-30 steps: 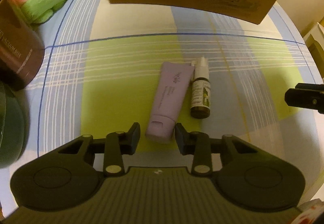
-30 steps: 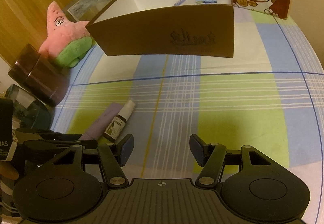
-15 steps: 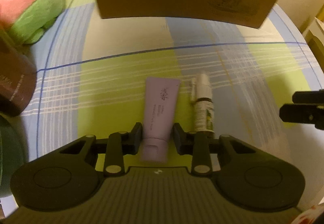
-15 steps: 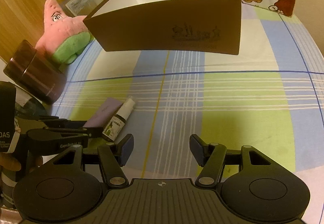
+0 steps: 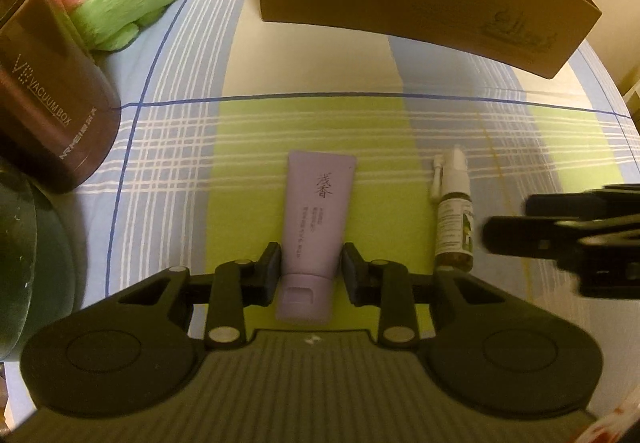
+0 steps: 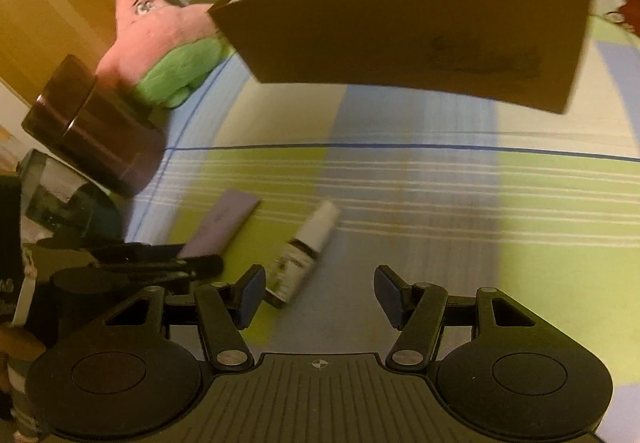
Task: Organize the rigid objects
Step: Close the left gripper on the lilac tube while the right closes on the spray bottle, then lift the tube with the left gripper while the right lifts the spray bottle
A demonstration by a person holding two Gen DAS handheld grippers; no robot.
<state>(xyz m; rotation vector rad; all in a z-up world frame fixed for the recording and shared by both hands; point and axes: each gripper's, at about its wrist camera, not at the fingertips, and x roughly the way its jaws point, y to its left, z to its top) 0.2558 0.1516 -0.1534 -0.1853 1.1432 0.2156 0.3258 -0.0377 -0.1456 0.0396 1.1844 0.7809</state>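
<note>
Tube [image 5: 316,219] clamped between left hand-held gripper [image 5: 311,271] pads.

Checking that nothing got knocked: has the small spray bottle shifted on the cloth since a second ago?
Cannot tell. The spray bottle lies apart from the lilac tube now, beside it before; the camera moved.

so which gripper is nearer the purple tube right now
Left. The left gripper has the purple tube between its fingers near the cap. The right gripper is off to the side, by the small spray bottle.
</note>
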